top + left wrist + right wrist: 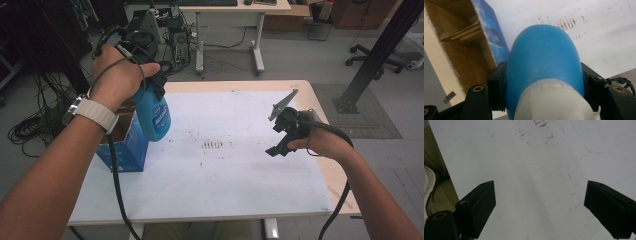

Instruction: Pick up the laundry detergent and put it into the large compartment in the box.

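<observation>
A blue plastic bottle [152, 114] with a white neck hangs in the air above the table's left side, base downward. My left gripper [156, 90] is shut on it; in the left gripper view both black pads [497, 86] press on the blue bottle [544, 62] near its white neck. Just below and to the left of the bottle stands an open blue cardboard box [125, 142]. My right gripper [281, 142] hovers over the table's right side, and in the right gripper view its jaws stand wide apart over the bare white sheet [536, 170] with nothing between them.
A white sheet [215, 165] with faint brown marks [212, 145] at its middle covers the wooden table [320, 105]. The open box's brown inside [461, 50] is below the bottle's left. A desk, cables and a black post stand beyond the table.
</observation>
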